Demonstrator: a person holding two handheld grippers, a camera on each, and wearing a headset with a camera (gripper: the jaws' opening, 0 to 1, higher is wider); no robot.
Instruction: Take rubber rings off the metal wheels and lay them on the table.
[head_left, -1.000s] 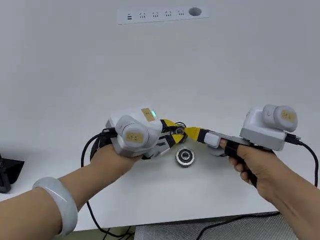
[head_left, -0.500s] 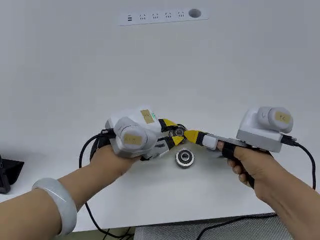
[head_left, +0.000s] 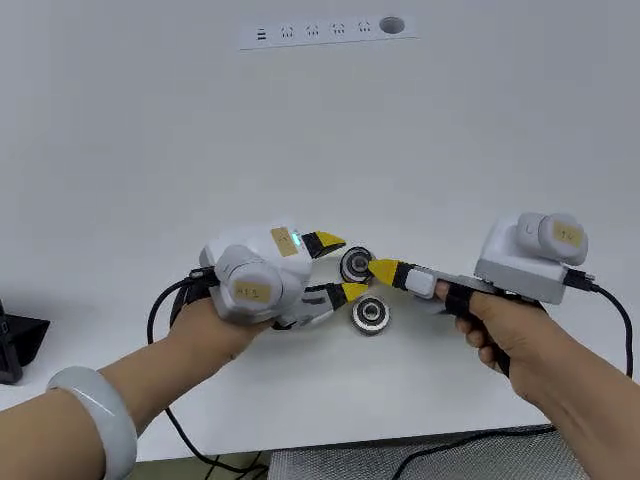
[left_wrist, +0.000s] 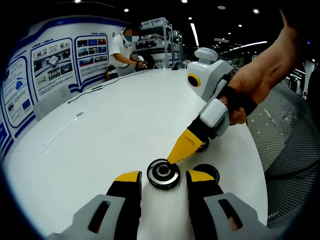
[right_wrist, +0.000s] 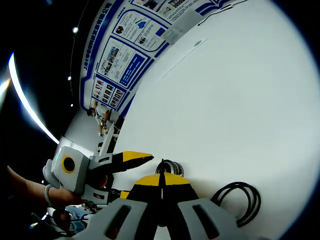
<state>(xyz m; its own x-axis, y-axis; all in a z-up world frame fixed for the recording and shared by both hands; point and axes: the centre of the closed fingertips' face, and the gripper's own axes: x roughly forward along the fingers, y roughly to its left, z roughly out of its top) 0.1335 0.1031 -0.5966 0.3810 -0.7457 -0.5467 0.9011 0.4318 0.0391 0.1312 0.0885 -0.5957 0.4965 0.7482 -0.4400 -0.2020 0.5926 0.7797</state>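
Note:
A metal wheel (head_left: 355, 265) with a black rubber ring around it hangs between the two grippers. My right gripper (head_left: 381, 268) is shut on its rim, and in the right gripper view the wheel (right_wrist: 168, 166) sits just past the closed yellow tips (right_wrist: 160, 180). My left gripper (head_left: 337, 265) stands open, one jaw on each side of the wheel (left_wrist: 163, 173) without touching it. The right gripper's yellow tip (left_wrist: 185, 145) meets the wheel's upper edge. A second wheel (head_left: 370, 314) lies on the white table (head_left: 330, 150) just below.
Two black rubber rings (right_wrist: 238, 198) lie on the table beside my right gripper. A power strip (head_left: 325, 30) sits at the table's far edge. A black cable (head_left: 165, 310) trails from the left gripper. People stand far off in the left gripper view.
My left gripper has opened, let go of the wheel and drawn back slightly to the left. The right gripper keeps hold of the wheel.

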